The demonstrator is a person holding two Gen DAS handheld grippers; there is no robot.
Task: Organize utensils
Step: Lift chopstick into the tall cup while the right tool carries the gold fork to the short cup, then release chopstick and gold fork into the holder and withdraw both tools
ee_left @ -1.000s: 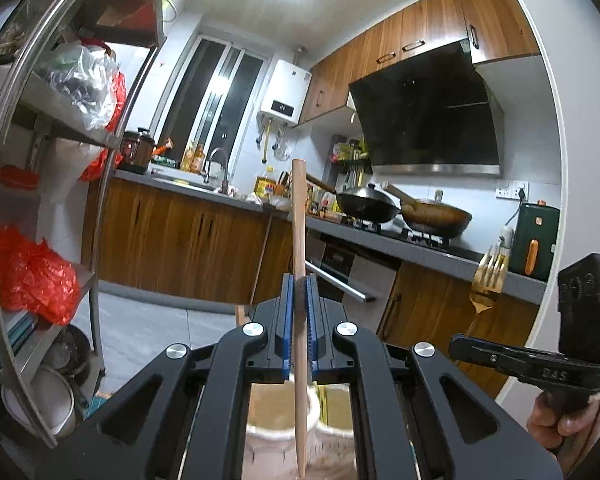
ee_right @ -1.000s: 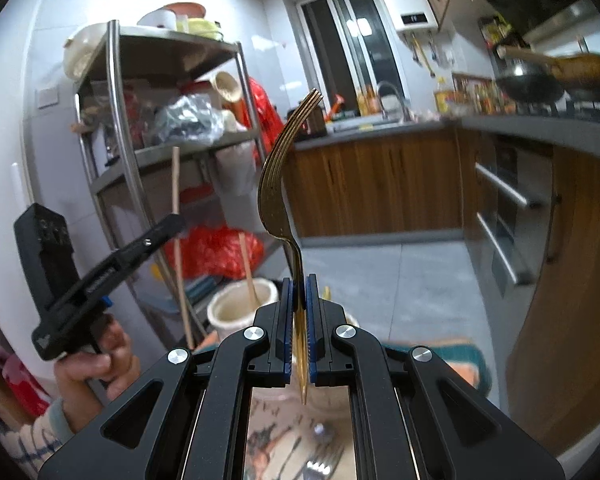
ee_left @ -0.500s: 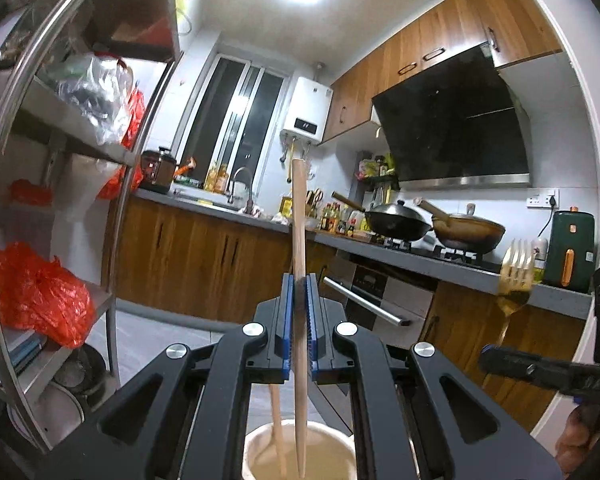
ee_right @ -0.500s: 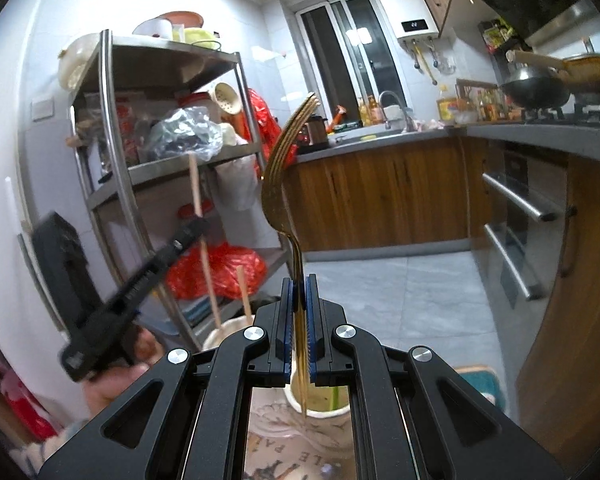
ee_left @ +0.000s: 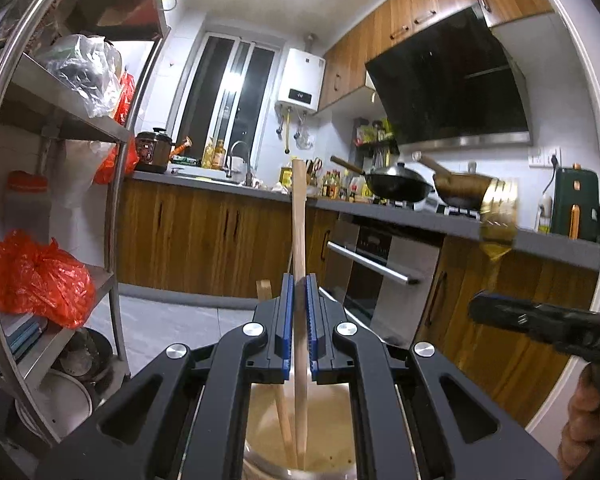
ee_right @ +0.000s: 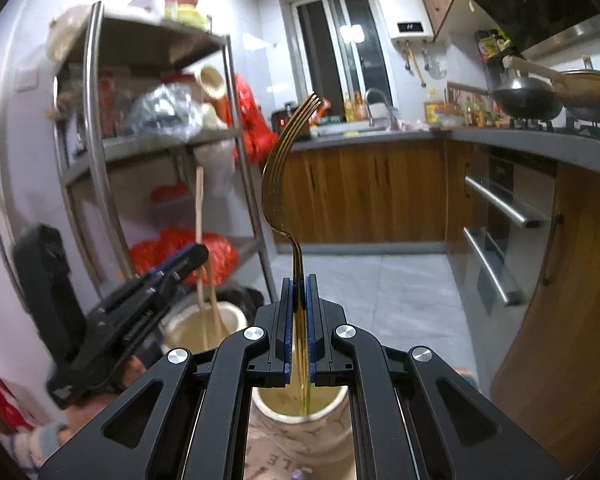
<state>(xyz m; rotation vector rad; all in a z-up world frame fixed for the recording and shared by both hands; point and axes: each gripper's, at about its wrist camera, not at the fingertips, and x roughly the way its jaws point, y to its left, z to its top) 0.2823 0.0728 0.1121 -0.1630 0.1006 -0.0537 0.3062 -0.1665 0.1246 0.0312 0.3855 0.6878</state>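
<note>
My left gripper (ee_left: 299,292) is shut on a wooden chopstick (ee_left: 299,216) held upright, its lower end inside a cream jar (ee_left: 300,432) right below. A second chopstick (ee_left: 280,396) leans in that jar. My right gripper (ee_right: 299,292) is shut on a gold fork (ee_right: 284,168), tines up, its handle end dipping into a second cream jar (ee_right: 300,424). In the right wrist view the left gripper (ee_right: 188,264) and its chopstick (ee_right: 199,208) are at left over the first jar (ee_right: 204,328). The fork (ee_left: 498,212) shows blurred at right in the left wrist view.
A steel shelf rack (ee_left: 112,184) with red bags (ee_left: 36,276) stands at left. Wooden kitchen cabinets (ee_left: 204,240), an oven (ee_left: 376,276) and a counter with woks (ee_left: 396,184) run behind. Grey tiled floor (ee_right: 380,292) lies beyond the jars.
Both grippers have come down over the jars. The chopstick's end now sits inside the left jar and the fork's handle end now dips into the other jar.
</note>
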